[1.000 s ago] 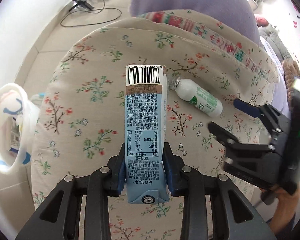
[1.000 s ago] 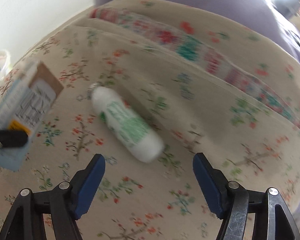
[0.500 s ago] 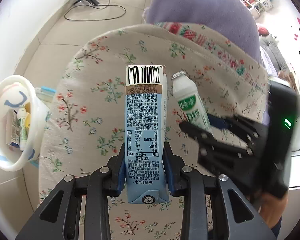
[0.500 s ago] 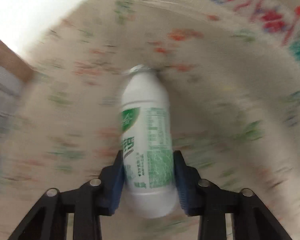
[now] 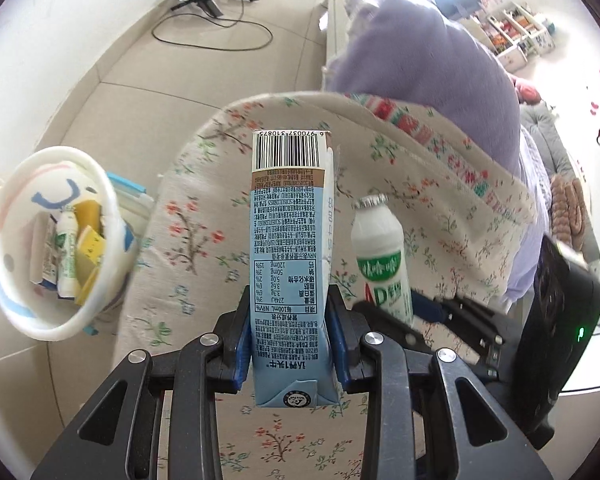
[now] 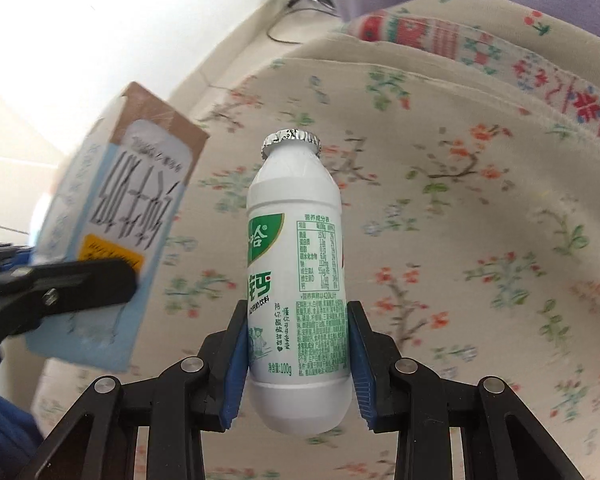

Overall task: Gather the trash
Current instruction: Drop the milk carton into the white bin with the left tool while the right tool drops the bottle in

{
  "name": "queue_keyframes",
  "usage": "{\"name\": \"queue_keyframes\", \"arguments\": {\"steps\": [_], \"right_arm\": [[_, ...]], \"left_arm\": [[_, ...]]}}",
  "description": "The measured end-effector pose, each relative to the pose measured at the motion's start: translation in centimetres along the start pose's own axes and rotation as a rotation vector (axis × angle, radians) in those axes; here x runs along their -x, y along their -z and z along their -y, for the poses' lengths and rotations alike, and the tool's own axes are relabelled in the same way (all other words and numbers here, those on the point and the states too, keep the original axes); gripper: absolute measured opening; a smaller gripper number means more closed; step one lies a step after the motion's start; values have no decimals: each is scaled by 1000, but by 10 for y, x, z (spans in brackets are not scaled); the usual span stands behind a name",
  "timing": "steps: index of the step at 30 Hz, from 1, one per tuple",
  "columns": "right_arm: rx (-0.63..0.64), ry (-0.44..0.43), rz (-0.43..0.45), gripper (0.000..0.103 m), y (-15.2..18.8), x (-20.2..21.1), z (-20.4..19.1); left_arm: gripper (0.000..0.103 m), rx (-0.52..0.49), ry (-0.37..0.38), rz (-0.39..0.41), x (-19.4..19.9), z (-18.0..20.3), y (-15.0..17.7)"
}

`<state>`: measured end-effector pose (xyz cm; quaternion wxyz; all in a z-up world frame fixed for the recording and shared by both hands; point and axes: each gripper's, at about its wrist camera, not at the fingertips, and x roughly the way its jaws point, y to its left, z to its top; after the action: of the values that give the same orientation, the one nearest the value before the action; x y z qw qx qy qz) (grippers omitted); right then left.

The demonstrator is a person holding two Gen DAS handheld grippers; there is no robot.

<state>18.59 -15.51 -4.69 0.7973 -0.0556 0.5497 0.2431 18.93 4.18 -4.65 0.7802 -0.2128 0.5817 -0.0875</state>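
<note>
A light blue milk carton (image 5: 290, 248) with a barcode at its far end stands between the pads of my left gripper (image 5: 290, 312), which is shut on its lower part. To its right a white yogurt bottle (image 5: 380, 252) with a green label and foil cap is held by the right gripper (image 5: 396, 306). In the right wrist view that bottle (image 6: 296, 260) is upright in my right gripper (image 6: 298, 344), with the blue pads pressed on both sides. The carton (image 6: 112, 232) shows at the left. Both are lifted above the floral cover. A white bin (image 5: 52, 334) holding several pieces of trash sits at the left.
A floral fabric cover (image 5: 204, 208) lies below both grippers, with a purple cushion (image 5: 440, 60) behind it. Cables and a black device (image 5: 216, 0) lie on the tiled floor beyond. A blue sleeve (image 6: 4, 420) shows at the lower left of the right wrist view.
My right gripper closed on the bottle that lay on the cover and lifted it upright. Both grippers shifted left, and the bin has come further into the left wrist view.
</note>
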Motion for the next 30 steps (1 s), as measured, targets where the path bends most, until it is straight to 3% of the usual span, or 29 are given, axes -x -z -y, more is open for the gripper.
{"name": "queue_keyframes", "arguments": {"steps": [10,22,26,30], "right_arm": [[3,-93,28,40,-2,-2,-31],[-35,-187,55,40,-9,-16,-52],[-31,-235,50,40,-7,-23,-65],[-28,-279,30,40,-4,-31,-85]], "left_arm": [[35,78,27,16,26,-42,-8],[35,245,22,95,66,-125,-17],[36,253,-10,102,67,-139,-15],[36,259,-42,60,54,-153,-18]]}}
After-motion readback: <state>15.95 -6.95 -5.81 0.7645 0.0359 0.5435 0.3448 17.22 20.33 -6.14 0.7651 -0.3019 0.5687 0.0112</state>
